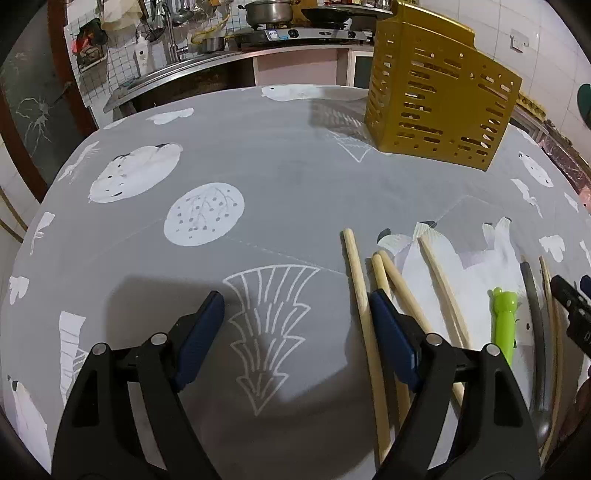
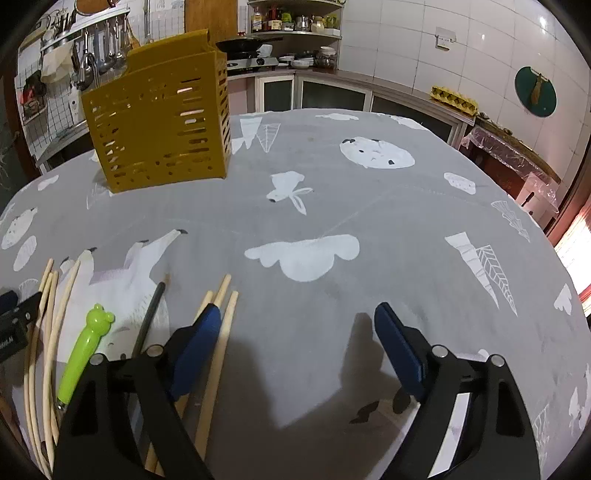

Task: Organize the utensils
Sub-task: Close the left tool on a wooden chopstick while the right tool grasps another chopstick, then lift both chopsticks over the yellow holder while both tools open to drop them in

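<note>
Here both grippers (image 1: 297,306) (image 2: 301,317) hover, jaws wide

walls: white tiles (image 2: 461,55) | worktop: grey cloth with white prints (image 2: 332,206) | far counter: gas stove (image 1: 295,34) with steel pot (image 1: 267,11), sink tap (image 1: 166,26) | corner shelves (image 2: 295,22) held jars | green round board (image 2: 535,92) hung on wall

Your left gripper (image 1: 297,308) & right gripper (image 2: 297,321): same build. Matte black plastic arms w/ triangular cutouts, two silver round pivot screws per side, dark blue ribbed pads (image 1: 391,336) on fingers. No cables, sleeves or skin visible.
</note>
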{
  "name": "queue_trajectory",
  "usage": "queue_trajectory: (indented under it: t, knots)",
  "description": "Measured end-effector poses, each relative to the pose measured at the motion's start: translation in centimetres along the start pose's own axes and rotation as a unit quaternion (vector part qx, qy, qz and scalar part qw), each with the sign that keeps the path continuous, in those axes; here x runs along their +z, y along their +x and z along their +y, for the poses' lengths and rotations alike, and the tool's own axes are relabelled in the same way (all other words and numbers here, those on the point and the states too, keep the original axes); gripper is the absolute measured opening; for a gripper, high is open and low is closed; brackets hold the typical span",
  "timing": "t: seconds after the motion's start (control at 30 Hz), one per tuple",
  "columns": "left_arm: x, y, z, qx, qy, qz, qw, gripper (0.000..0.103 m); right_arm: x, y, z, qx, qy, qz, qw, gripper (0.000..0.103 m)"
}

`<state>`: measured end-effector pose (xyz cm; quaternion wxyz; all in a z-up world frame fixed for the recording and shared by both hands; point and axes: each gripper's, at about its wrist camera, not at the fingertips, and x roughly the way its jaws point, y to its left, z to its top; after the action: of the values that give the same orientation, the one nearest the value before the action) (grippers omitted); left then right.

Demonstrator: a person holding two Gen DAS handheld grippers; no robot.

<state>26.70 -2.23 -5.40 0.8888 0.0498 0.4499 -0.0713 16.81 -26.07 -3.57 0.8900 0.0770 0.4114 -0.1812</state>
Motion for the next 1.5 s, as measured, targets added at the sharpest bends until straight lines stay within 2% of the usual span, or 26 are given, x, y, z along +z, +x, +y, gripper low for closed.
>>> queue_trajectory:
  t: [0.1, 0.17, 0.3, 0.37, 0.47, 0.7, 0.93, 1.07, 1.1, 1.23, 1.3, 1.5]
  knots:
    - [0.4, 0.1, 0.0, -0.005, -0.005, 0.005, 1.0, 0.076, -0.1, 0.1, 0.1, 0.008, 0.005, 0.009, 1.0, 0.074]
    - [0.7, 0.2, -0.2, -0.005, -0.005, 0.008, 0.9999, 0.069, -0.2, 0.3, 0.2, 0.023, 0.017, 0.027, 0.999, 0.068]
    - [1.2, 0.3, -0.8, -0.005, -0.003, 0.013, 0.9999, 0.056, -0.7, -0.1, 0.9, 0.013, 0.016, 0.027, 0.999, 0.061]
    - [1.6, 0.5, -1.1, -0.007, -0.005, 0.016, 0.9998, 0.053, -0.8, -0.3, 1.3, 0.01, 0.015, 0.027, 0.999, 0.059]
    - [2.0, 0.8, -1.5, -0.006, -0.004, 0.019, 0.9998, 0.051, -0.8, -0.5, 1.2, 0.01, 0.02, 0.03, 0.999, 0.055]
    - [2.4, 1.0, -1.7, -0.006, 0.0, 0.02, 0.9998, 0.047, -0.8, -0.8, 2.3, 0.008, 0.012, 0.036, 0.999, 0.033]
    - [1.9, 0.9, -2.2, 0.005, 0.002, -0.001, 1.0, 0.044, -0.4, -0.1, 2.8, 0.002, 0.006, 0.023, 1.0, 0.023]
    - [1.9, 0.8, -2.7, 0.006, 0.005, -0.003, 1.0, 0.033, 0.1, 0.2, 3.3, -0.001, -0.005, 0.021, 1.0, 0.011]
    - [1.9, 0.8, -2.8, 0.006, 0.009, -0.004, 0.9999, 0.027, 0.3, 0.3, 3.3, -0.001, -0.005, 0.021, 1.0, 0.009]
    - [2.0, 0.7, -3.2, 0.005, 0.01, 0.0, 0.9999, 0.019, 0.9, 0.7, 3.1, 0.007, -0.004, 0.027, 1.0, 0.008]
    - [2.2, 0.8, -3.0, -0.004, 0.005, 0.003, 1.0, 0.009, 1.2, 0.9, 3.0, 0.012, -0.002, 0.03, 0.999, 0.007]
    - [2.2, 0.8, -2.5, -0.019, -0.006, 0.005, 0.9998, 0.005, 1.3, 1.0, 2.4, 0.036, 0.001, 0.031, 0.999, 0.007]
